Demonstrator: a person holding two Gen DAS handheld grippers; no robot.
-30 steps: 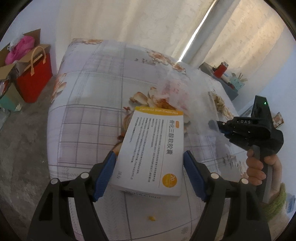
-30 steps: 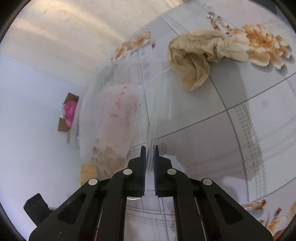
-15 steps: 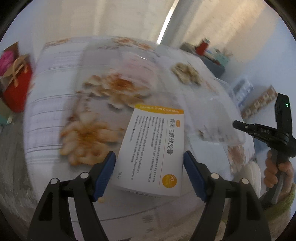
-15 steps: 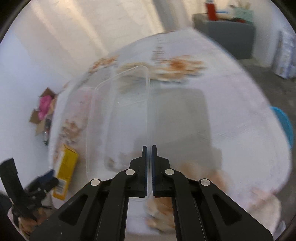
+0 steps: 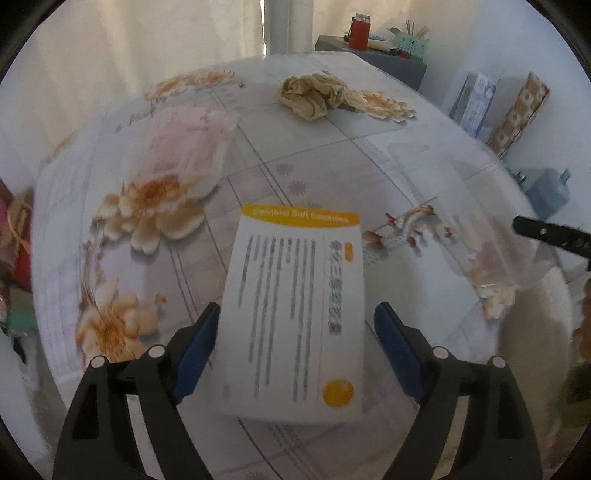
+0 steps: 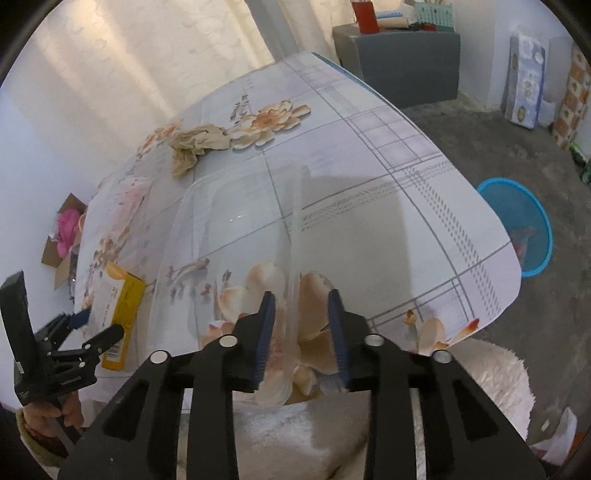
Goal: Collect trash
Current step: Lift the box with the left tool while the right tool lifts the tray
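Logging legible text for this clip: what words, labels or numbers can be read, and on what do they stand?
"Calcitriol Soft Capsules", partly blurred, a best reading: orange band at the top of the medicine box between the left gripper's fingers.
Columns of Chinese print on the box face: too blurred to read.
Orange circle at the box's lower corner: unreadable.
Boxes by the far wall: print too small.

Ahead of my grippers I see pale curtains (image 6: 147, 62) glowing with daylight; a table under a floral cloth (image 6: 388, 155) fills the middle; beyond its far corner sits a grey cabinet (image 6: 399, 62) carrying a red flask (image 5: 359, 31); right of the right gripper the floor (image 6: 498, 140) is bare grey concrete; patterned boxes (image 6: 526, 74) lean against the white wall.
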